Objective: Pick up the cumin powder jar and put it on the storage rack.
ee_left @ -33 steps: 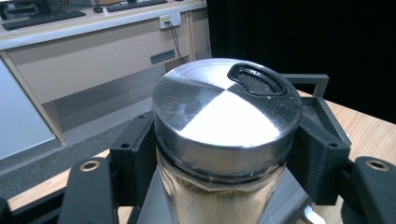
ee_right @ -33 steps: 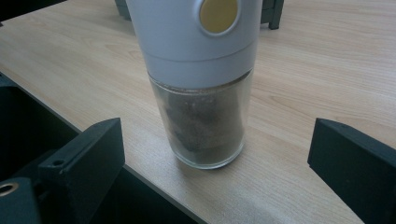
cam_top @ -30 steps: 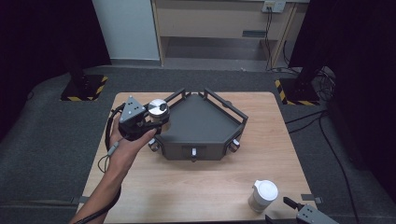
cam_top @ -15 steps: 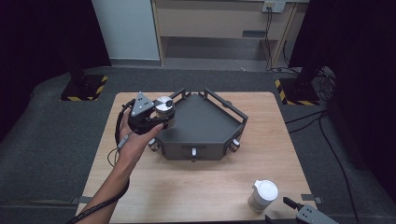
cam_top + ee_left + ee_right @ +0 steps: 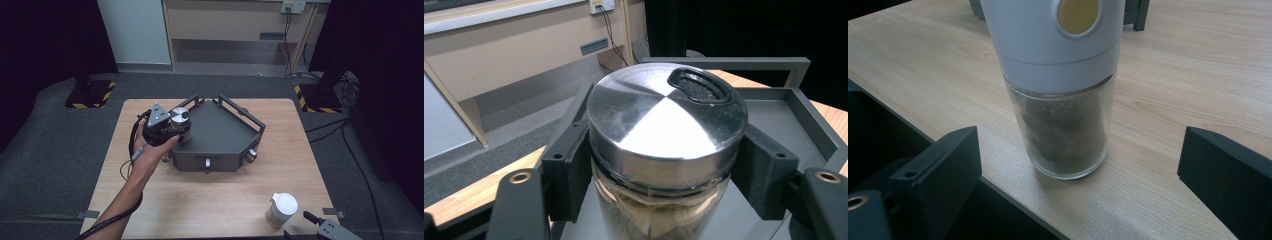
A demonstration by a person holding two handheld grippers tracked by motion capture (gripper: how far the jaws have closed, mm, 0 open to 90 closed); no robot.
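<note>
Left gripper (image 5: 172, 125) clenching steel-lidded jar (image 5: 667, 112), carried rightward, seemingly over tray (image 5: 227, 137) corner.

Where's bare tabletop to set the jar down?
Free: light wooden table in front of the dark grey angular tray, left of the white-capped glass grinder. Crowded: tray's left corner, where the left gripper holds the steel-lidded glass jar.

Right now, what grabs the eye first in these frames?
The left gripper is clamped on a steel-lidded jar with tan contents, held at the left rim of the dark grey tray mid-table. Near the table's front right edge stands a white-capped grinder with dark contents, the right gripper open on either side of it, jaws apart from the glass.
</note>
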